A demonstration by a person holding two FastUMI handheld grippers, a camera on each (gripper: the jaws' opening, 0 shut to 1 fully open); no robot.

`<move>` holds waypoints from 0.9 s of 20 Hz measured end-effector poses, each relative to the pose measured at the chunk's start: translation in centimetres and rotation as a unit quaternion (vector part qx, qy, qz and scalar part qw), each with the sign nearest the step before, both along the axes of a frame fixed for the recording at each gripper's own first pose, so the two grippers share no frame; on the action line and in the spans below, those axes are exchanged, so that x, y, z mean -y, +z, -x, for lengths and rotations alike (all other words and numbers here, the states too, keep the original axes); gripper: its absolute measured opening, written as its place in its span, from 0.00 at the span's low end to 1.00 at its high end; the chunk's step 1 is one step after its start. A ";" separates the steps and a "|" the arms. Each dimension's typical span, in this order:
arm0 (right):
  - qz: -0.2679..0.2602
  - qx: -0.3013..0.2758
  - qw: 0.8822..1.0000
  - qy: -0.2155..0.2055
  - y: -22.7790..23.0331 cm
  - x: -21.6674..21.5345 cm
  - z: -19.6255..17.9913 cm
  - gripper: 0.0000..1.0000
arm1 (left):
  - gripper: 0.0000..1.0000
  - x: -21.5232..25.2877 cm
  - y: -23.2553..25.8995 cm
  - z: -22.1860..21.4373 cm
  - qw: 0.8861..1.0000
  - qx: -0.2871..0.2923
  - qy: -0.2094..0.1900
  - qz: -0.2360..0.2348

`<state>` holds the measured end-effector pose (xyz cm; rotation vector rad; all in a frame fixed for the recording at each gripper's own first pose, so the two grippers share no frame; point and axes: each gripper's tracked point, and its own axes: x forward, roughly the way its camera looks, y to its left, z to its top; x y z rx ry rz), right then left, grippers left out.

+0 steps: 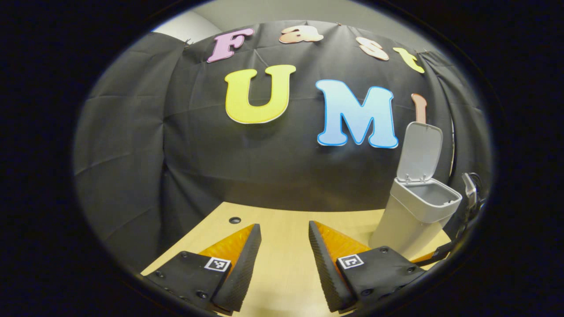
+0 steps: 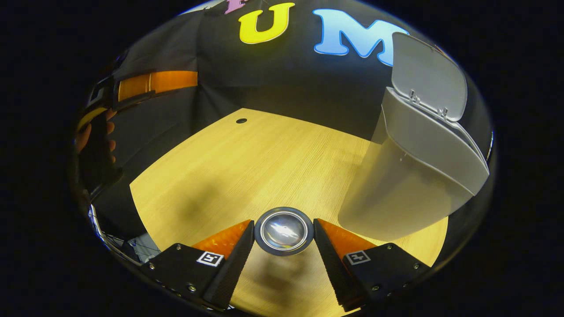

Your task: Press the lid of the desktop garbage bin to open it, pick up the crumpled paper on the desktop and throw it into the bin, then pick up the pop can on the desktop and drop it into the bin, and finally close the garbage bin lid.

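The pop can (image 2: 284,232) sits between the fingers of my right gripper (image 2: 284,223), its round shiny end facing the camera. Both fingers press on its sides, and it casts a shadow on the wooden table (image 2: 246,163). The pale desktop bin (image 2: 396,193) stands just to the right with its lid (image 2: 427,81) tipped up and open. In the left gripper view the same bin (image 1: 412,220) is at the right with its lid (image 1: 421,152) raised, showing a grey inner rim. My left gripper (image 1: 284,226) hangs open over the table (image 1: 282,220), holding nothing.
A small round hole (image 2: 241,120) marks the table near its back edge. A hand holding the left gripper (image 2: 150,86) shows at the far left of the right gripper view. The black cloth wall stands close behind the table and the bin.
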<state>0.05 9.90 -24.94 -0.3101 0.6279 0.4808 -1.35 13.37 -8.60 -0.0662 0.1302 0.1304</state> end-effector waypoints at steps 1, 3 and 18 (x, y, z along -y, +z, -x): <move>-0.003 0.005 1.000 0.001 0.4 -0.2 -0.1 0.85 | 0.77 0.1 0.0 -0.1 1.000 0.000 0.000 -0.001; -0.011 0.012 1.000 0.002 1.3 -0.5 -0.3 0.85 | 0.77 0.3 0.0 -0.1 1.000 0.000 -0.002 -0.001; -0.082 0.158 0.984 -0.002 14.2 -1.5 -3.4 0.85 | 0.74 0.3 -0.2 0.0 1.000 -0.003 -0.003 0.006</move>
